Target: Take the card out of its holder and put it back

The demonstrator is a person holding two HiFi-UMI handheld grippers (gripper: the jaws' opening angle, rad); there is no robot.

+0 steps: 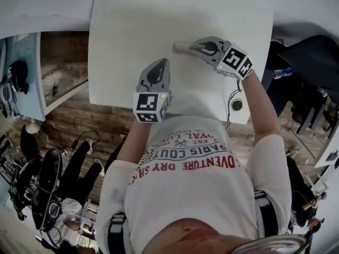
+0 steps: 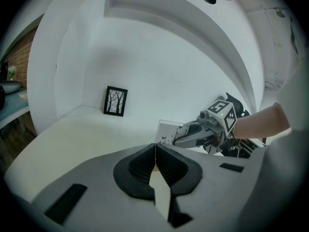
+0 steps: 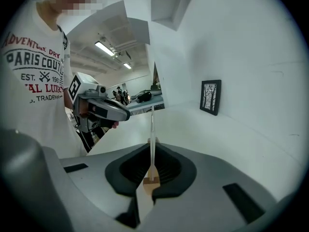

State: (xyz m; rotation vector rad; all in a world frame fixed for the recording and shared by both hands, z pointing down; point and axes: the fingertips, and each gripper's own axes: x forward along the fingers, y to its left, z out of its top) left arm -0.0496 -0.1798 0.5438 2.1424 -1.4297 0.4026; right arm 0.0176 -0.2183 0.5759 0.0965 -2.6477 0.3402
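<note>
The card [image 2: 165,132] stands upright over the white table [image 1: 132,25], pinched in the right gripper [image 3: 152,151]. In the right gripper view we see it edge-on as a thin pale line running up between the two dark pads, which are closed tight against its faces. At its lower edge sits the small wooden holder [image 3: 151,181], with the card seated in its slot. We cannot tell whether the holder's base rests on the table.

The left gripper [image 2: 155,151] hovers near our side of the table, well apart from the card, and points toward it. Its jaws are pressed together with nothing between them.

We judge that we are at the start of the task: the grip on the card is made, but the card is not yet out of its holder.

The next move calls for drawing the card straight along the slot, away from the wooden block, without tilting it, so it does not bind. The holder looks light, and we think it may come up with the card. If so, the left gripper would have to help, either by opening and taking hold of the block or by pressing it down with its closed tips. Once the card is free, we would line its lower edge up with the slot again and slide it back in.
</note>
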